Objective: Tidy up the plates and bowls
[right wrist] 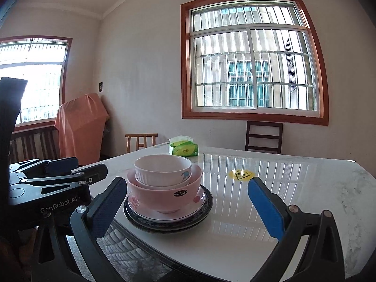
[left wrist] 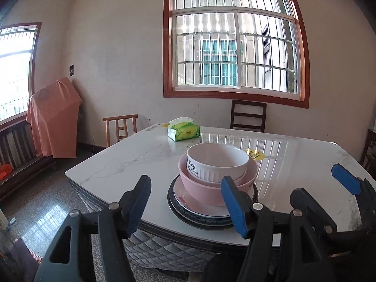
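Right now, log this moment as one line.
stack: white bowl in pink bowl on plates | left hand-held gripper: open, empty | right hand-held gripper: open, empty

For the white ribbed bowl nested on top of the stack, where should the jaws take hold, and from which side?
Grip the white ribbed bowl by its rim, from above: the rim stands clear of the pink bowl, whose wall hides the lower sides. One jaw inside, one outside; probably the near edge is easiest.
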### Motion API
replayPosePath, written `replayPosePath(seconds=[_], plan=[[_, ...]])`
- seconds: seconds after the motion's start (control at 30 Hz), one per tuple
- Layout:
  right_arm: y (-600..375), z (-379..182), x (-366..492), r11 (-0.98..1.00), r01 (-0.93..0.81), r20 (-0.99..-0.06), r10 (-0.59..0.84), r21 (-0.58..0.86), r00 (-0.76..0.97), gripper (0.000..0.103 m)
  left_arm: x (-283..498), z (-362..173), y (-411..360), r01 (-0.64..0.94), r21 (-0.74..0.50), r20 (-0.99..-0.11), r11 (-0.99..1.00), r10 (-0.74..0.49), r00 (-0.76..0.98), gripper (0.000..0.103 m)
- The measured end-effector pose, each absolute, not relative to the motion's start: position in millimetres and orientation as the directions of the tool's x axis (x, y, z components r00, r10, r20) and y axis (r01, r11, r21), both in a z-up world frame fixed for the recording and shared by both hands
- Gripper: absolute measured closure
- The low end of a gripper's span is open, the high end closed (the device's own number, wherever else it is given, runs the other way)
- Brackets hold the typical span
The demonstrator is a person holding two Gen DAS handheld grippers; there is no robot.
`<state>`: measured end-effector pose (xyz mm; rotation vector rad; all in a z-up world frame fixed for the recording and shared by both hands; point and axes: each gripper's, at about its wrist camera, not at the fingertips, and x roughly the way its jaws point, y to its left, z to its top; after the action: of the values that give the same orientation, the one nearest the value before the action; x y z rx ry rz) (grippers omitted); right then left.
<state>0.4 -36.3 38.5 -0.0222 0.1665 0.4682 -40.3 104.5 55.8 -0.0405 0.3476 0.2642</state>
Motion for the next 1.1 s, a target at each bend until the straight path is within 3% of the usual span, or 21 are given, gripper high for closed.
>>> replayPosePath(seconds=[0.33, 1.1], plan=[[-32, 40, -9, 0.883, -0.469, -0.155, 0.463, 0.004, 0.873, 0.001, -50, 62, 107, -0.236, -0.029, -0.334, 0.971, 0.213, 0.918, 0.036], [-45, 27, 1, 0.884, -0.465, -0.219, 0.465, 0.056, 0.858, 0.001, -35, 46, 109, -0.241, -0.053, -0.451, 0.969, 0.192, 0.872, 0.028]])
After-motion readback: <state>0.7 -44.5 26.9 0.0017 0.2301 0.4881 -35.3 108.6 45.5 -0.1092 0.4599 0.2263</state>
